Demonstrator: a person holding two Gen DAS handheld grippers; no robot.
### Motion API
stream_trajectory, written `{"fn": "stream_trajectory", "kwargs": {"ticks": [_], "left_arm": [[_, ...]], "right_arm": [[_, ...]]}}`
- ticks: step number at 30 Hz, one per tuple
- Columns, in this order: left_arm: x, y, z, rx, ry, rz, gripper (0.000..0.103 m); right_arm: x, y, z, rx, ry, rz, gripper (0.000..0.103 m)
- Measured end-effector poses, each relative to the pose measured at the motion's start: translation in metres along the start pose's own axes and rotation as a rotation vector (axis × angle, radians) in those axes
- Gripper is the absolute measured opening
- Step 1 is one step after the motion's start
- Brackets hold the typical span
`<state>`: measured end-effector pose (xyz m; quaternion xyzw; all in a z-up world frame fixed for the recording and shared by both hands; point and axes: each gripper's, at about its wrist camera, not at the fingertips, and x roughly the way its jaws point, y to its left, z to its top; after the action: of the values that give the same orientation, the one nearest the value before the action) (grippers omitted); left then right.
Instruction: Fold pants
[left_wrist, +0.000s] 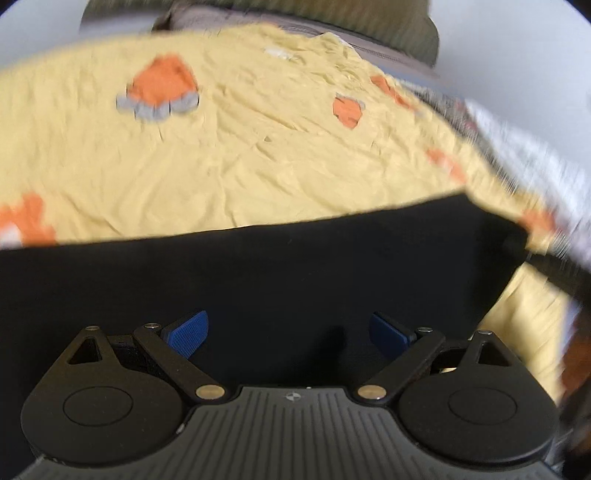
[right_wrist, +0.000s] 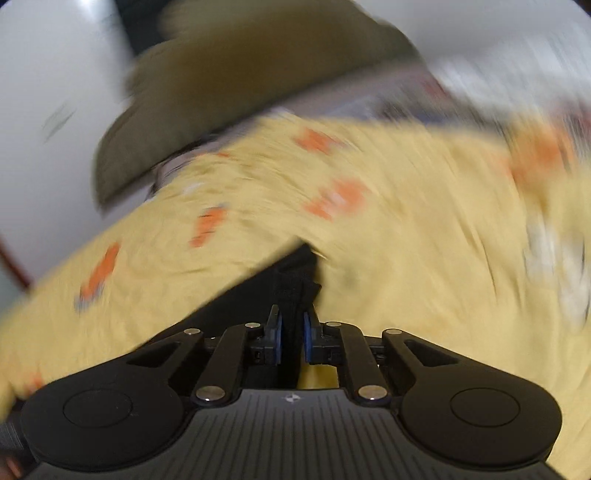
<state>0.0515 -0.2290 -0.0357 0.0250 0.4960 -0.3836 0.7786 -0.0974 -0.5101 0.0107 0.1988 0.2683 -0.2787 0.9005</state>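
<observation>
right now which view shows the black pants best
The left wrist view: the black pants spread broad and fairly sharp beneath the open left claw. The right wrist view shows only a bunched bit, pinched in the right claw.

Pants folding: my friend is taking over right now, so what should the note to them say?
Left gripper: open, holding nothing, hovering over the black pants.
Right gripper: shut on a bunched bit of the pants.
The pants lie on the yellow sheet with orange patches; an olive pillow sits at the far end.
Done: in the left view the pants lie flat with a straight far edge. How many folds are made, I cannot tell.
Left: probably carry the pinched part across, lay it down, let go, then smooth it.
</observation>
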Motion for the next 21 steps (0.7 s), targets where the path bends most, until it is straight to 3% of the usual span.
{"fn": "stream_trajectory", "kwargs": {"ticks": [3,7,10,12,14,16,17,18,20,21], "left_arm": [[0.002,0.014,0.014,-0.163,0.024,-0.19,0.096],[0.007,0.025,0.021,-0.315,0.038,-0.394,0.096],[0.017,0.024,0.024,-0.378,0.037,-0.465,0.103],[0.027,0.022,0.026,-0.409,0.078,-0.447,0.102],[0.031,0.018,0.025,-0.4,0.1,-0.437,0.102],[0.029,0.014,0.024,-0.356,0.095,-0.4,0.101],[0.027,0.014,0.023,-0.335,0.089,-0.37,0.102],[0.025,0.014,0.021,-0.321,0.085,-0.346,0.102],[0.023,0.017,0.016,-0.31,0.086,-0.328,0.102],[0.021,0.018,0.015,-0.31,0.09,-0.33,0.102]], "right_arm": [[-0.02,0.059,-0.008,-0.271,-0.064,-0.002,0.009],[-0.038,0.116,-0.032,-0.468,-0.082,0.079,0.009],[-0.045,0.141,-0.051,-0.531,-0.068,0.152,0.009],[-0.045,0.145,-0.058,-0.536,-0.072,0.107,0.009],[-0.045,0.13,-0.057,-0.475,-0.075,0.059,0.013],[-0.043,0.094,-0.046,-0.324,-0.044,0.02,0.028],[-0.04,0.069,-0.038,-0.22,-0.027,0.012,0.047],[-0.037,0.046,-0.03,-0.101,-0.009,0.012,0.075],[-0.028,-0.008,-0.019,0.14,0.036,0.061,0.095],[-0.022,-0.031,-0.017,0.242,0.063,0.09,0.095]]}}
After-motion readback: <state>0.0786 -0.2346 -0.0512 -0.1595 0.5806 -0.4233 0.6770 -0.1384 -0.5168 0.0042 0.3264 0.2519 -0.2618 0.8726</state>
